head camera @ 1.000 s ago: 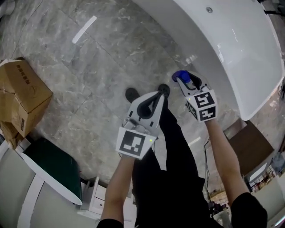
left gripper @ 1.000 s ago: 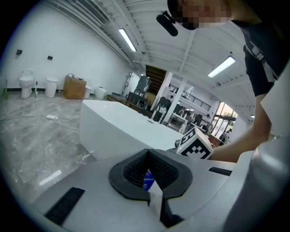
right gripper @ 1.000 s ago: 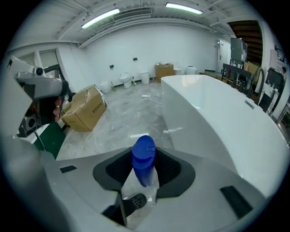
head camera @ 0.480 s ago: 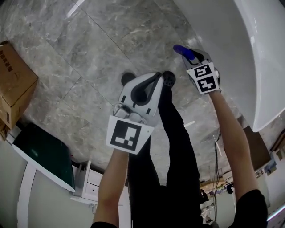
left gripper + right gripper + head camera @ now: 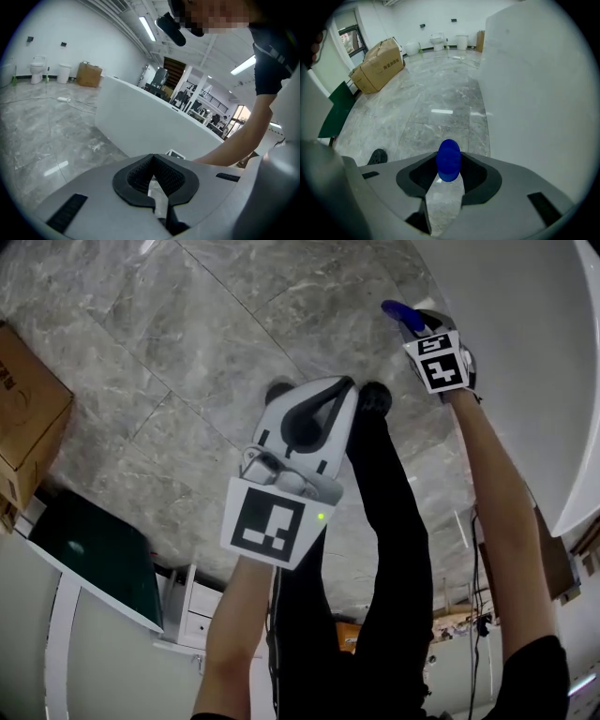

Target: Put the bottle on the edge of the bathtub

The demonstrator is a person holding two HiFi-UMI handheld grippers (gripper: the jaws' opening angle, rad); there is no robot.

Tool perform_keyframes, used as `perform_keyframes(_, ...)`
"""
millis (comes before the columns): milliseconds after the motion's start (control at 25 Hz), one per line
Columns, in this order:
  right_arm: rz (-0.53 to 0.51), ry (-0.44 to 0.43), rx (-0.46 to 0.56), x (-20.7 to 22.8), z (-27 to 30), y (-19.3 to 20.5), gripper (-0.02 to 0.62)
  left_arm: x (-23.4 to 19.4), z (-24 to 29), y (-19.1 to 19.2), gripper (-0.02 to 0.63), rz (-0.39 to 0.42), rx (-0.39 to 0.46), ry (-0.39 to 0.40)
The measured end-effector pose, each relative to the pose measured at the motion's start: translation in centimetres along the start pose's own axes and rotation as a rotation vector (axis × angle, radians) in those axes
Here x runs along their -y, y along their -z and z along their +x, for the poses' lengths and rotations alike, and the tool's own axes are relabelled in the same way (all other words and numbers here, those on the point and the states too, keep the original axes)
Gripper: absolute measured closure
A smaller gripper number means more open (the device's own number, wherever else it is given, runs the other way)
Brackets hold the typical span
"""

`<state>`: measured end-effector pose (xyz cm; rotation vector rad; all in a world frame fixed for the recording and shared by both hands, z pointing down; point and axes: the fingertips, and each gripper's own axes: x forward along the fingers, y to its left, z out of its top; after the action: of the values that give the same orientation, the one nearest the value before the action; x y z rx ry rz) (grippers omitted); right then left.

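Observation:
A clear bottle with a blue cap (image 5: 449, 159) is clamped between the jaws of my right gripper (image 5: 449, 174), cap pointing away from the camera. In the head view the cap (image 5: 401, 313) sticks out past the right gripper (image 5: 419, 326), which is held beside the white outer wall of the bathtub (image 5: 525, 324). The same tub wall (image 5: 534, 84) fills the right half of the right gripper view. My left gripper (image 5: 345, 388) hangs lower at the centre, shut with nothing in it; its tips (image 5: 153, 158) meet. The tub's rim is out of the head view.
Grey marble floor (image 5: 187, 343) lies below. A cardboard box (image 5: 23, 418) sits at the left, with a dark green table (image 5: 94, 563) and a white drawer unit (image 5: 187, 620) near it. The person's black-trousered legs and shoes (image 5: 279, 390) stand under the grippers. A toilet (image 5: 37, 68) stands far off.
My right gripper has carried the bottle up and to the right, closer along the tub wall. The left gripper has come nearer the camera, still shut. The head view has swung, pushing the box leftward.

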<state>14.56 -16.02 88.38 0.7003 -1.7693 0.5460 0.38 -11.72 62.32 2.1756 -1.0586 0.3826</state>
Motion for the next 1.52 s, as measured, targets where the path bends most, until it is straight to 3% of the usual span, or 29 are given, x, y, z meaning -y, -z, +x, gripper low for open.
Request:
perform_keyframes(320, 0.055, 0.062, -0.078, 2.3, 6.0, 0.9, 0.449, -3.5, 1.4, 2.6, 0.597, -0.045, -0.009, -0.023)
perform_keyframes(480, 0.024, 0.091, -0.095, 3.0, 8.4, 1.4, 0.449, -4.7, 2.1, 4.3, 0.597, -0.051, -0.021, -0.038)
perform_keyframes(920, -0.028, 0.116, -0.150, 4.3, 9.8, 3.2, 0.449, -3.4, 3.1, 5.9, 0.597, -0.039, -0.036, -0.017)
perform_keyframes(1520, 0.006, 0.115, -0.173, 5.0, 9.4, 5.1, 0.449, -1.0, 3.5, 6.6, 0.597, 0.011, -0.076, 0.033)
